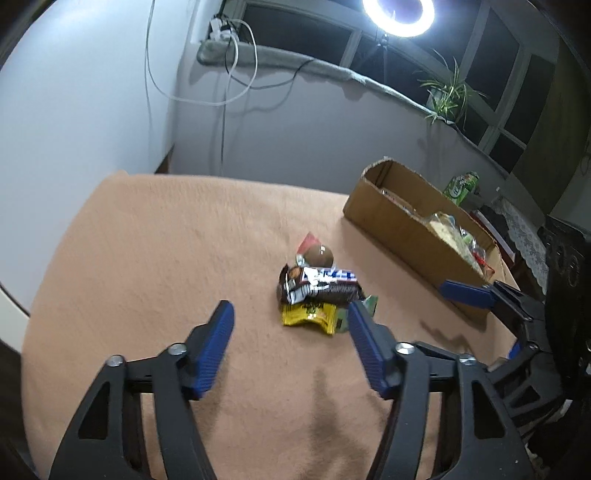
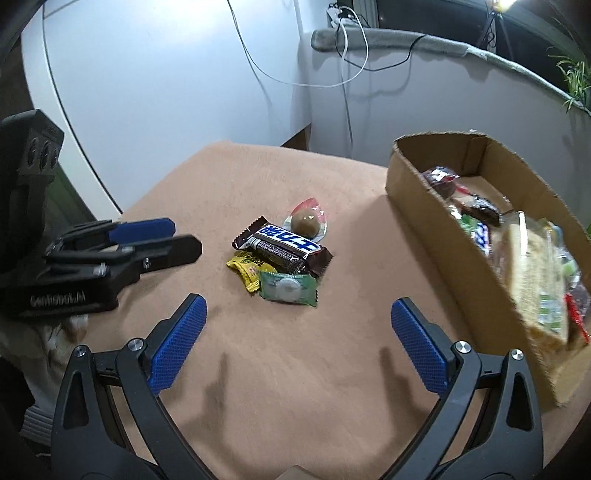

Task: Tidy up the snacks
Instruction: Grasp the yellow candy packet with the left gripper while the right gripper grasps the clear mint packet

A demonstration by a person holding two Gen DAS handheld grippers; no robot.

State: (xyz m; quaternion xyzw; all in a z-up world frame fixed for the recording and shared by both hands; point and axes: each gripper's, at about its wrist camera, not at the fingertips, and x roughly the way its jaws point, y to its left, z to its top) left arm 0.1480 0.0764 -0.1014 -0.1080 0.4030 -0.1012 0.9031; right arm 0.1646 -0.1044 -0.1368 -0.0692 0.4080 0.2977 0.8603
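A small pile of snacks lies mid-table: a brown chocolate bar (image 1: 321, 286) (image 2: 284, 245) on top, a yellow packet (image 1: 308, 314) (image 2: 245, 267) and a green packet (image 2: 288, 286) under its near side, and a round brown sweet (image 1: 319, 256) (image 2: 304, 223) in clear wrap behind. My left gripper (image 1: 290, 308) is open, its tips just short of the pile with nothing between the pads. My right gripper (image 2: 298, 302) stands open wider, also just before the pile and empty. A cardboard box (image 1: 399, 229) (image 2: 443, 236) at the right holds several snacks.
A peach cloth (image 2: 295, 369) covers the table, whose far edge meets a grey wall with hanging cables (image 1: 225, 92). A green can (image 1: 461, 186) stands behind the box. A potted plant (image 1: 447, 92) and a ring light (image 1: 399, 14) sit by the dark window.
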